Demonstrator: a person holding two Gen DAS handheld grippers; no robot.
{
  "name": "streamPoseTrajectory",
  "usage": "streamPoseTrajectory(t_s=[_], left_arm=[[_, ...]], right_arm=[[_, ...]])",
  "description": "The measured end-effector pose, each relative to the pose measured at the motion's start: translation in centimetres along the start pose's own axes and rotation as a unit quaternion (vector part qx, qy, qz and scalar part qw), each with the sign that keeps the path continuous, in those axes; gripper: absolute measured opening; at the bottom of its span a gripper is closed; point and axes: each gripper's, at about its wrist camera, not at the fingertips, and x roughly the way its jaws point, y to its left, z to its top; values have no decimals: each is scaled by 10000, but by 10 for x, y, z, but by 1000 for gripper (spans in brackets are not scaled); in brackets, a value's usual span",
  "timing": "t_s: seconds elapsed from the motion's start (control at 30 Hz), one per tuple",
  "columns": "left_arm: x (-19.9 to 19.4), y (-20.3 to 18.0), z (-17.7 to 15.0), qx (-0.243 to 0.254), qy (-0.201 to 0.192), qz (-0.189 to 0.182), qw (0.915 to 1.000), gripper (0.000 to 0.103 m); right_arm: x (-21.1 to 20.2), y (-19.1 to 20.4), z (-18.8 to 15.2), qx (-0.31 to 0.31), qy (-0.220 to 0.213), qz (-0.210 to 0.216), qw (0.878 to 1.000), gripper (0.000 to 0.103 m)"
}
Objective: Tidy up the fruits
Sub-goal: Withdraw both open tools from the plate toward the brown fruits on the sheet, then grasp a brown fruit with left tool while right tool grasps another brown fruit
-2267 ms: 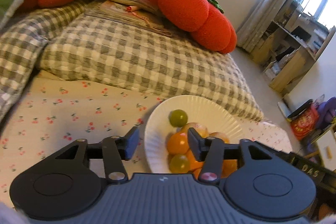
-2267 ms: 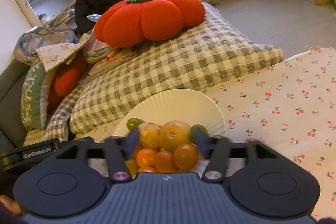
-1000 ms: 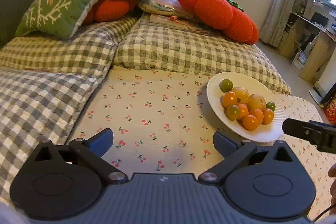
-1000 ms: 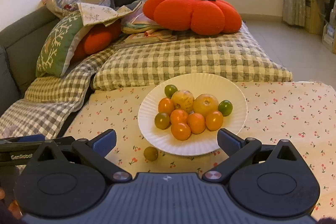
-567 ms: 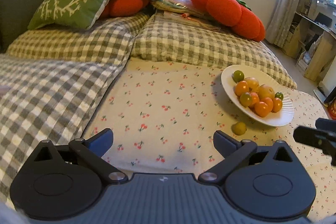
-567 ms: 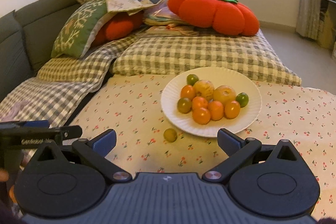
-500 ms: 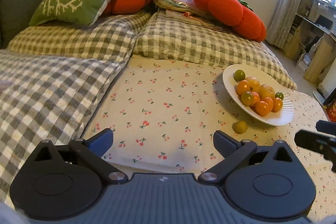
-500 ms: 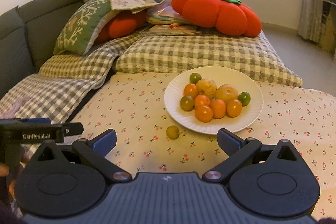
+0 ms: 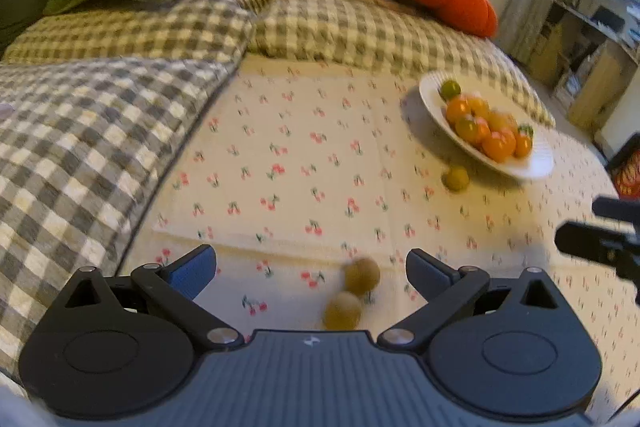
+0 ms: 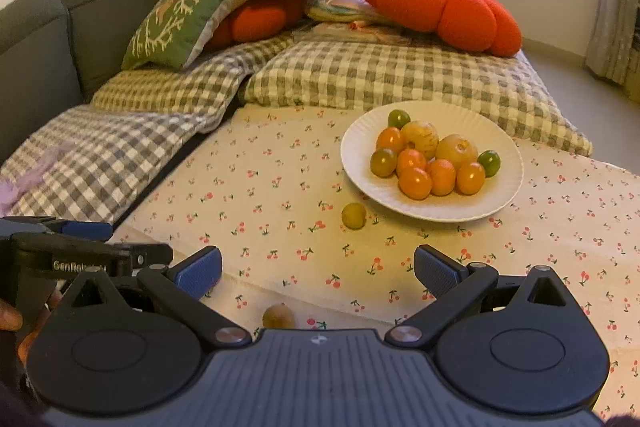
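Observation:
A white plate (image 10: 496,131) holds several orange, yellow and green fruits (image 10: 416,183) on the cherry-print cloth; it also shows in the left wrist view (image 9: 536,163). One yellow-green fruit (image 10: 354,215) lies loose just left of the plate, also seen from the left wrist (image 9: 456,178). Two brownish fruits (image 9: 362,275) (image 9: 342,311) lie near the cloth's front edge between the left fingers; one shows in the right wrist view (image 10: 279,315). My left gripper (image 9: 311,273) is open and empty. My right gripper (image 10: 318,273) is open and empty.
Checked cushions (image 10: 360,75) lie behind and left of the cloth. A big red tomato cushion (image 10: 436,7) and a green cushion (image 10: 180,19) lie at the back. The left gripper (image 10: 64,259) shows at the left of the right view. Shelves (image 9: 592,39) stand at right.
Both grippers have pulled back and away from the plate and opened wide. A loose yellow-green fruit and two brownish fruits near the front edge have come into view.

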Motion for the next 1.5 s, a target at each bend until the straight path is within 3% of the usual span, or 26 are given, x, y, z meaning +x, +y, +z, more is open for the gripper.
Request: streamPoseTrajectory(t_s=[0.23,0.47,0.63,0.83,1.2,1.43,1.5], left_arm=[[10,-11,-13,481,237,34,9986,88],[30,-14,-20,554,671,-62,9962,46],[31,-13,-22,484,699,-105,9963,17],[32,-16,-22,544,686,-76,9961,15],[34,-18,-21,665,660,-37,9956,15],[35,-17,-21,693,656,-34,9954,15],[35,-17,-21,707,654,-29,9953,15]], right_arm=[[6,5,-5,-154,150,-62,9998,102],[12,16,-10,-438,264,-83,9987,102],[16,21,-13,-631,359,-34,9974,101],[30,31,-24,-953,599,104,9936,93],[53,41,-37,-1264,901,168,9877,55],[66,40,-38,-1237,940,96,9878,42],[68,40,-38,-1221,957,86,9878,29]])
